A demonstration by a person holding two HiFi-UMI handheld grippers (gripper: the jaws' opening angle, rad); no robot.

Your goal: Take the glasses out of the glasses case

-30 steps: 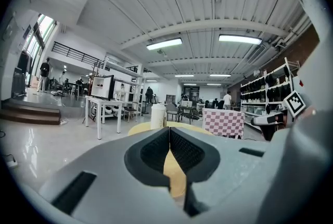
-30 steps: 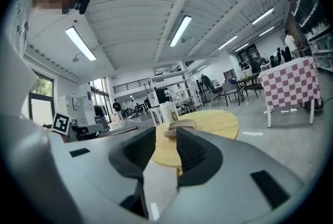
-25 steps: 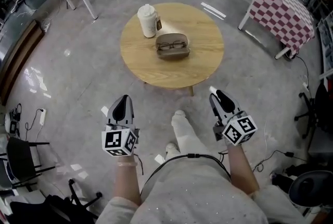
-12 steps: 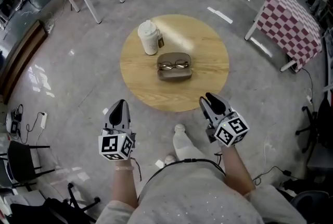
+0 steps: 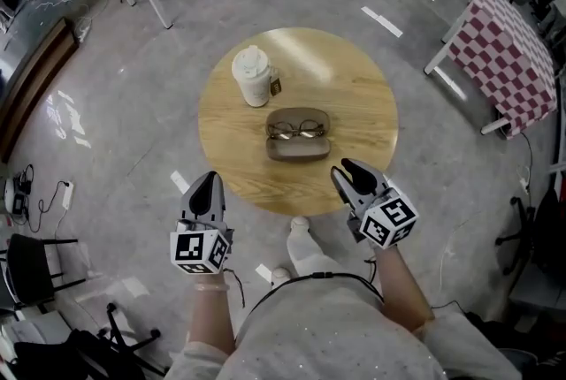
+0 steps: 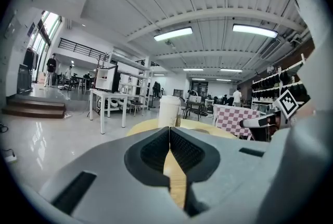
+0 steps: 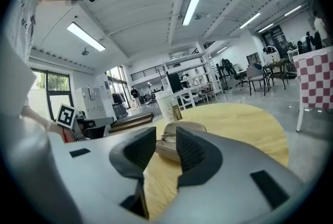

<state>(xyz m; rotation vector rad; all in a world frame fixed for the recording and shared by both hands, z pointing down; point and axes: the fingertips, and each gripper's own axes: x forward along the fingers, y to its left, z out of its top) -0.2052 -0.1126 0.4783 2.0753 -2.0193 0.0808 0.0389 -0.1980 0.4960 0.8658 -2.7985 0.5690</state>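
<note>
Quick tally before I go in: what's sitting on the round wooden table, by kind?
Paper cup, lidded: 1
Glasses case, open: 1
Glasses, lying in the case: 1
Total on the table: 3

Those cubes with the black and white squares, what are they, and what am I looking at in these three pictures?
The cubes are markers on two hand-held grippers; a person holds one in each hand. The head view comes from a camera on the person's head, looking down. The two gripper views come from cameras riding on each gripper, looking along its jaws. On the round wooden table lies an open glasses case with glasses inside, and a lidded paper cup stands beside it. The left gripper has its jaws together, the right gripper has them apart. Neither holds anything or touches the case.
</note>
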